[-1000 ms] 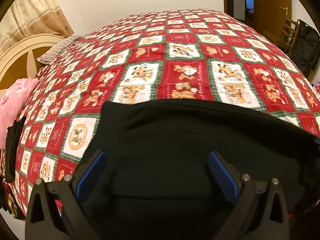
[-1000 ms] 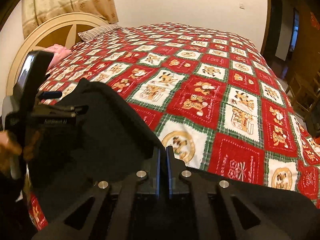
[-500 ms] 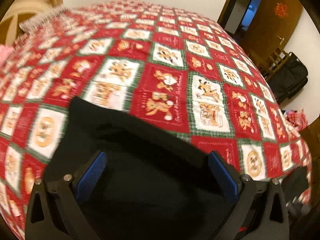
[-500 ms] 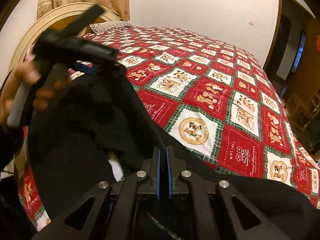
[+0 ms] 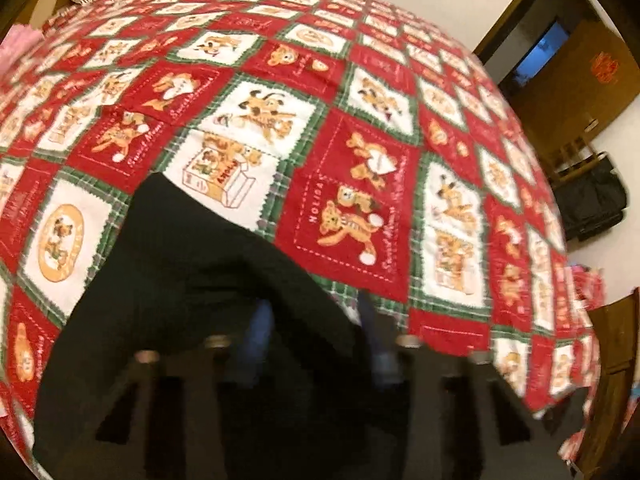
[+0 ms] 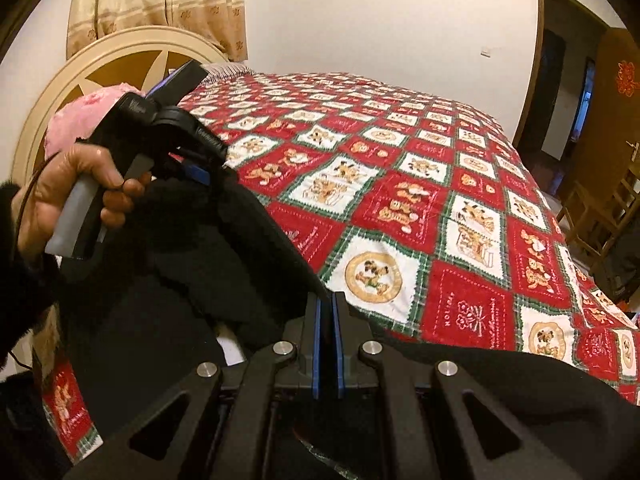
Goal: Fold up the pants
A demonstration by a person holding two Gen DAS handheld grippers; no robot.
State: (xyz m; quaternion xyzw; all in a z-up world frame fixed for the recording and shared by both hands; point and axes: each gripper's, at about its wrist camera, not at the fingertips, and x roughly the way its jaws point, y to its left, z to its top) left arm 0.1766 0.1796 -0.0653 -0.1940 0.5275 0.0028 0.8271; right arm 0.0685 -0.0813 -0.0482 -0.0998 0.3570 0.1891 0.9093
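The left gripper (image 5: 316, 336) tips steeply down over the near edge of the bed, blurred in its own view, its jaws just closing in from wide. The blue pads (image 5: 260, 332) stand narrow now with black cloth between them, but whether they pinch it yet is hard to tell through the blur. From the right wrist view a hand (image 6: 72, 196) wraps the grey handle of that left tool, fingers curled round the trigger, a dark sleeve (image 6: 20, 272) behind, the tool angled down into a raised bunch of the pants (image 6: 224, 248).

The right gripper (image 6: 328, 344) points down at a gentler slant, jaws pressed almost together and clamped on a fold of the pants' edge. The black cloth hangs between the two tools and drapes over the near corner of the quilt (image 6: 420, 208).

Writing on the red and white quilt squares: "HOLIDAY" in white stitching beside a flower sprig (image 6: 470, 316) in the right wrist view, and "HOLIDA" reads beside the bears (image 5: 348, 220) in the left. Script on other squares is too blurred to read. The headboard (image 6: 100, 68) and a pink pillow (image 6: 88, 116) sit at the far end.
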